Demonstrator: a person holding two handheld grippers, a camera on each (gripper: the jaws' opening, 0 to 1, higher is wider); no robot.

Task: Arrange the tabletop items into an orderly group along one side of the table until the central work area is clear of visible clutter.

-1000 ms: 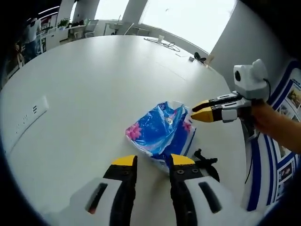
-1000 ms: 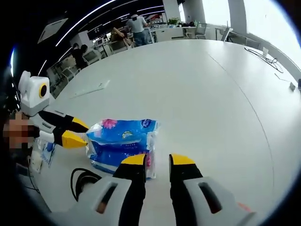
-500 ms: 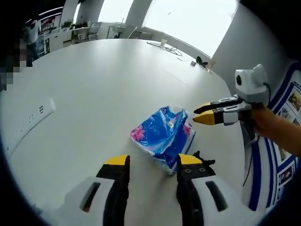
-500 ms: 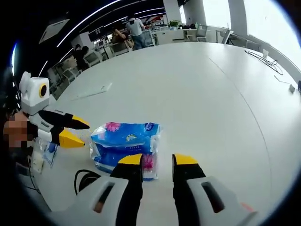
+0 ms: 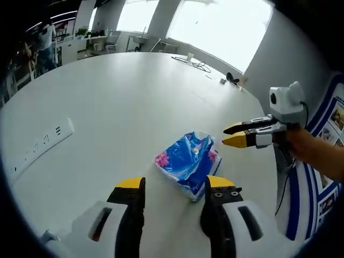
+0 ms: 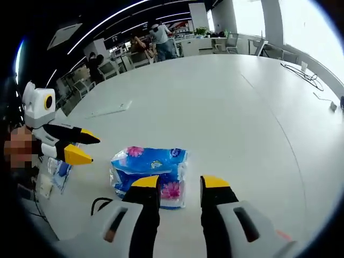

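Left gripper view: my left hand-held gripper [image 5: 171, 186] released, jaws apart; blue tissue pack [image 5: 188, 161] lying on white desk [image 5: 107, 107] just beyond its tips; right hand-held gripper [image 5: 232, 135] beside the pack, holding nothing

Right gripper view: pack [image 6: 149, 167] ahead, black cable [image 6: 99, 204] near; I judge a push could snag that cable or crumple the soft wrapper
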